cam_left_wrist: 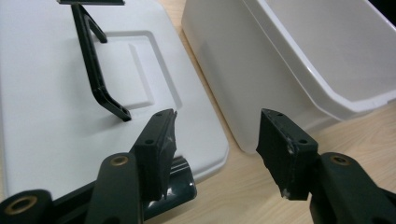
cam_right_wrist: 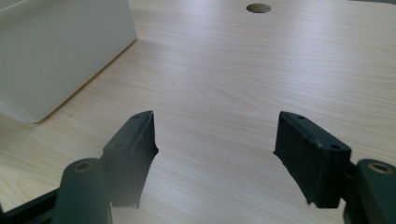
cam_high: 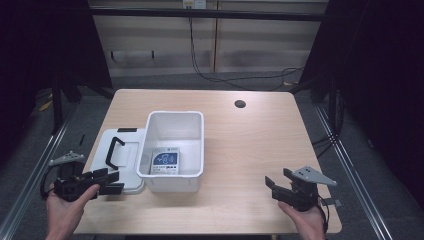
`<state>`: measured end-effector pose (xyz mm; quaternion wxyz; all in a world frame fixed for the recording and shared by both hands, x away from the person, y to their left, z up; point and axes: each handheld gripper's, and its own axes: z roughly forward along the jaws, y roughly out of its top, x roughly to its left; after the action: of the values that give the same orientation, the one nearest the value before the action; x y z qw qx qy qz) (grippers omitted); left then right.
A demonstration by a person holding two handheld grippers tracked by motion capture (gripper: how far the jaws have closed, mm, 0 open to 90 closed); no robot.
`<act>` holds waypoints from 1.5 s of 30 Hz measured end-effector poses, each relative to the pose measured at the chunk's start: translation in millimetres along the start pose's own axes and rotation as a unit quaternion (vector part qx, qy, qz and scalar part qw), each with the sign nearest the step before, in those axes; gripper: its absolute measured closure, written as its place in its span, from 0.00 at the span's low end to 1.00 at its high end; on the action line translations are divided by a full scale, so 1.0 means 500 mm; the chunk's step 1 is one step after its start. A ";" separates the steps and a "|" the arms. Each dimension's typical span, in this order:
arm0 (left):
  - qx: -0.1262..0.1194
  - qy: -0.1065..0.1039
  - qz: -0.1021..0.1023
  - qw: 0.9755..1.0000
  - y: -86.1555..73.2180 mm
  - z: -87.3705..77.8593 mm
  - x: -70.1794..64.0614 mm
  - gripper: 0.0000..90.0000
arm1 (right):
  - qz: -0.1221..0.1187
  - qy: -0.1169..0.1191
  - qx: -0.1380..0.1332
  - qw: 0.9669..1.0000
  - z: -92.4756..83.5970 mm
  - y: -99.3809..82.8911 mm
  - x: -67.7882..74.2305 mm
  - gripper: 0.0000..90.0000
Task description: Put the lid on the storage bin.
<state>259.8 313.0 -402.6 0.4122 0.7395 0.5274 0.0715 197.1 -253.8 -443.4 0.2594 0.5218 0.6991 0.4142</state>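
We're lining the spread, empty left gripper [cam_high: 112,181] up on the flat white plastic lid [cam_high: 122,162]; next, pinch its near edge.

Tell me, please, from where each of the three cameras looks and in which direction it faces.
High view: above the person's side, looking forward and down on the table; both hands show, with left gripper and right gripper.
Left gripper view: rides the left gripper, looks along its open jaws at the white lid and bin.
Right gripper view: rides the right gripper, looks along its open jaws across bare tabletop to the cable hole.
Shared: the bin is in all three views.
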 end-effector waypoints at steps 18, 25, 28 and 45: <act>0.069 0.031 0.004 0.997 0.079 0.011 0.013 0.44 | -0.009 0.010 0.000 1.000 0.000 0.003 0.008 0.28; 0.080 0.061 -0.014 0.995 0.107 0.020 0.020 0.51 | -0.007 0.008 0.003 1.000 0.002 0.003 0.007 0.28; 0.103 0.078 -0.008 0.992 0.125 0.028 0.025 0.52 | -0.009 0.008 0.005 1.000 0.002 0.003 0.008 0.28; 0.163 0.099 -0.008 0.982 0.183 0.064 0.064 0.60 | -0.019 0.012 0.023 0.999 0.008 0.001 0.011 0.28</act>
<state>356.8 313.2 -371.1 0.2329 0.7819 0.5758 0.0541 198.9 -247.3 -444.5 0.2473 0.5091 0.7214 0.3990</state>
